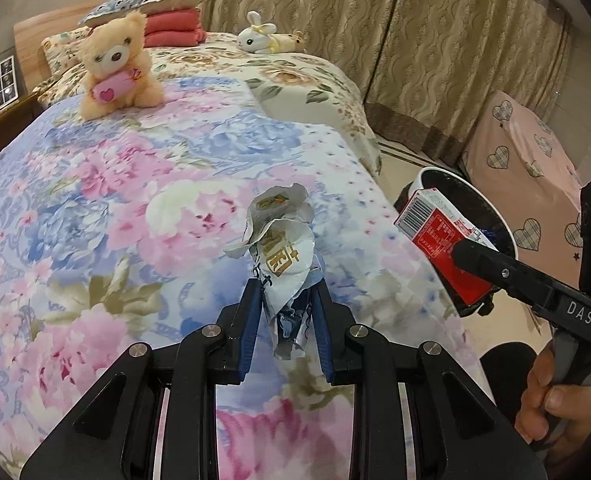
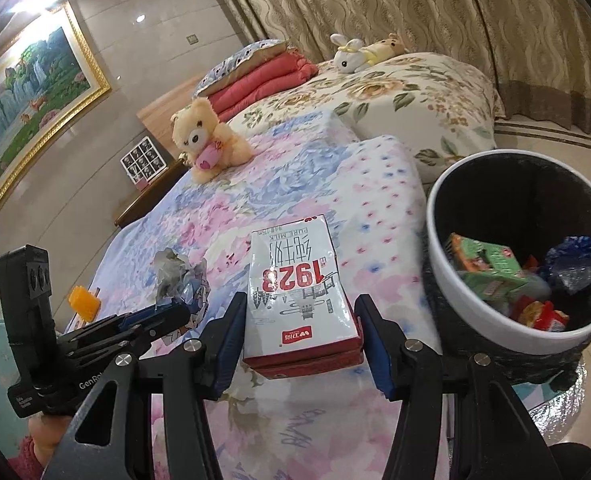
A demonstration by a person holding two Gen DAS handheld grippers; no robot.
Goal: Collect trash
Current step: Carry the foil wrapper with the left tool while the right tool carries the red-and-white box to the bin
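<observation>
Item 1: left tongs, lower centre of the left wrist view. Blue-padded fingers pinching a crumpled white printed paper wrapper, which stands up above the fingertips, clear of the bed.

Item 2: right tongs, lower centre of the right wrist view. Pads clamped on both long sides of a flattened white-and-red milk carton, printed side up, held over the bed edge.

Item 3: round white-rimmed waste bin with a black liner, right of the frame in the right wrist view, just beside the carton. Contents: a green carton, blue foil and red wrappers.

Item 4: bed with a pink-and-blue floral quilt. A tan teddy bear holding a pink heart sits at upper left; a white rabbit toy lies further back. A small orange piece shows at lower left of the right wrist view; what it is cannot be told.

Risks, as judged:
- The wrapper is held only by its lower crumple; light paper may slip out during the carry and fall short of the bin.
- The two tongs sit close together; bringing both to the bin at once could make them collide.
- The carton is wide; released over the rim, it may catch and tip out.
</observation>
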